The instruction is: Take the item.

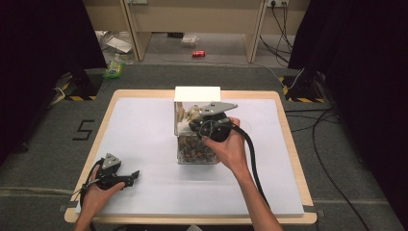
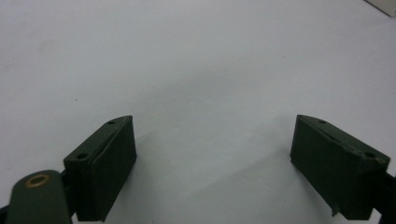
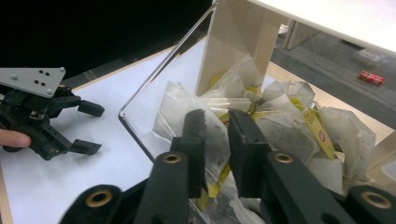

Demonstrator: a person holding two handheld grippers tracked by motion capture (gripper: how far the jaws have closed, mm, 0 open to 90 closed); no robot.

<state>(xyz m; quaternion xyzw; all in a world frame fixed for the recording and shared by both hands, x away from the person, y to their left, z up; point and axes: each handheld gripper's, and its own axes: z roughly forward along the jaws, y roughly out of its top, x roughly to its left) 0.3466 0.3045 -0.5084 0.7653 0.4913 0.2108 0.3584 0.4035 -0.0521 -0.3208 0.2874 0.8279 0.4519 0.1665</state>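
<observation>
A clear plastic box [image 1: 179,129] stands in the middle of the white mat, with a white panel [image 1: 197,94] at its back. Tea bags [image 3: 280,130] with yellow tags fill its upper part, and darker pieces [image 1: 195,153] lie at the bottom. My right gripper [image 1: 193,126] reaches down into the box from the near right. In the right gripper view its jaws [image 3: 218,126] stand close together, pinching one grey tea bag [image 3: 215,140]. My left gripper [image 1: 132,178] rests on the mat at the front left, open [image 2: 212,154], with bare mat between the jaws.
The white mat [image 1: 144,130] covers a wooden table [image 1: 288,120]. On the floor behind lie a red can [image 1: 198,53] and green packaging [image 1: 114,69]. Cables [image 1: 317,144] run along the right side. Dark curtains stand at both sides.
</observation>
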